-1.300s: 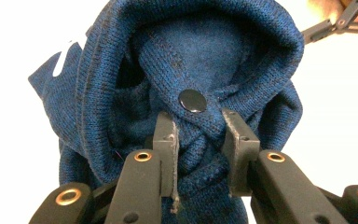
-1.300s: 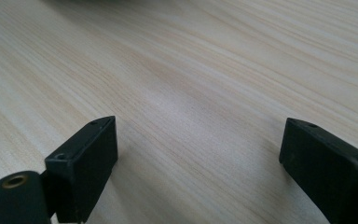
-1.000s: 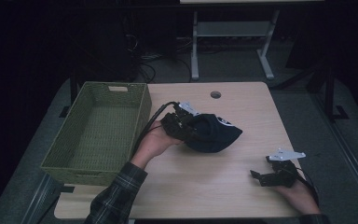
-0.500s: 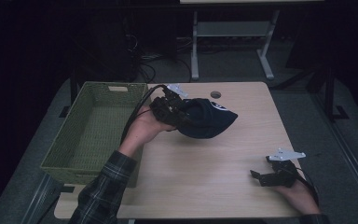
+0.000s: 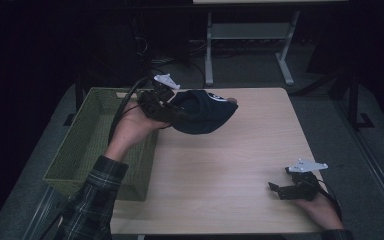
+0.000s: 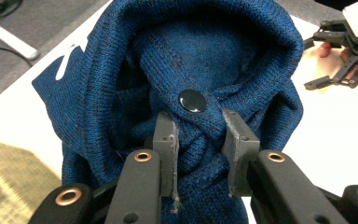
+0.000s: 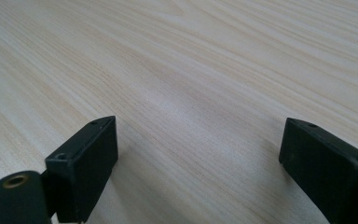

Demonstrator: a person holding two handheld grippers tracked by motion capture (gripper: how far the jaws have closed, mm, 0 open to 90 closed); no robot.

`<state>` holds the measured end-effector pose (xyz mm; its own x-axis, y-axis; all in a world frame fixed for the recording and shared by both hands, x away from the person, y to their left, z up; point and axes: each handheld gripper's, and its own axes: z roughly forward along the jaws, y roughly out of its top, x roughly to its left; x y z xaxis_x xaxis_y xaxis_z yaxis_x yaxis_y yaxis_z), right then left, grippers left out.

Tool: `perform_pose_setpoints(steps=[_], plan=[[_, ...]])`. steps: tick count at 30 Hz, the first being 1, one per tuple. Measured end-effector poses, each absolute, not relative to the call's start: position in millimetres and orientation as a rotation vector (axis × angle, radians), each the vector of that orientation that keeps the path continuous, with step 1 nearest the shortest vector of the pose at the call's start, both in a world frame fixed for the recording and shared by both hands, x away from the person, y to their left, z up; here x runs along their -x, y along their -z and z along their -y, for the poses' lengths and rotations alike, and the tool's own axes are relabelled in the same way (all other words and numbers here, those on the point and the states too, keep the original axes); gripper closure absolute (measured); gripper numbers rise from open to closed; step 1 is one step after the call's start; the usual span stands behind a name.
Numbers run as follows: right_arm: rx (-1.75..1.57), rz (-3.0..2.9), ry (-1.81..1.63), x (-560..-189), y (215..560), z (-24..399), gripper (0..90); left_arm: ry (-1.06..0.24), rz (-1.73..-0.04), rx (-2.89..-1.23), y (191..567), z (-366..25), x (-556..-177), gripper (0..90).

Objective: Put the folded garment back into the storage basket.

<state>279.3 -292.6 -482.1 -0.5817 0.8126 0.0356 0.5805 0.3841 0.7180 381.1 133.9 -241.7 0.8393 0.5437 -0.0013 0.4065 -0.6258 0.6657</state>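
Here, at the far left of the high view, a green woven basket (image 5: 87, 145) stands on the left part of the wooden table (image 5: 220, 170), its long side running away from the person. The person's left forearm in a plaid sleeve (image 5: 92, 200) crosses over the near right corner of this basket. The left hand (image 5: 130, 127) carries the left gripper (image 5: 172, 111), lifted above the table near the basket's right wall. Its jaws are clamped on a bunched fold of a dark blue knitted hat (image 5: 202, 111), which hangs in the air, clear of the tabletop, over the far middle of the table. In the left gripper view the two jaws pinch the knit just below a small black snap button (image 6: 192, 100), and the hat (image 6: 186, 70) has a white mark on one side. A corner of the basket (image 6: 9, 182) lies below it.

Going right, the middle of the table is bare wood. At the near right edge the right hand (image 5: 322, 210) rests with the right gripper (image 5: 280, 190) low on the tabletop, well apart from the hat. In the right gripper view its jaws stand wide apart with only table (image 7: 191, 70) between them.

Beyond the table, a white metal frame (image 5: 245, 45) stands on the dark floor.
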Motion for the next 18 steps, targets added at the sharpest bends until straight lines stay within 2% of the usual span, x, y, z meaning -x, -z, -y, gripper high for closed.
perform_pose_setpoints(steps=[18], plan=[[-1.216, -2.322, -1.009, -279, 482, 293, 11.6, -0.383, -0.864, -2.261, 228, -209, -373, 69.8]])
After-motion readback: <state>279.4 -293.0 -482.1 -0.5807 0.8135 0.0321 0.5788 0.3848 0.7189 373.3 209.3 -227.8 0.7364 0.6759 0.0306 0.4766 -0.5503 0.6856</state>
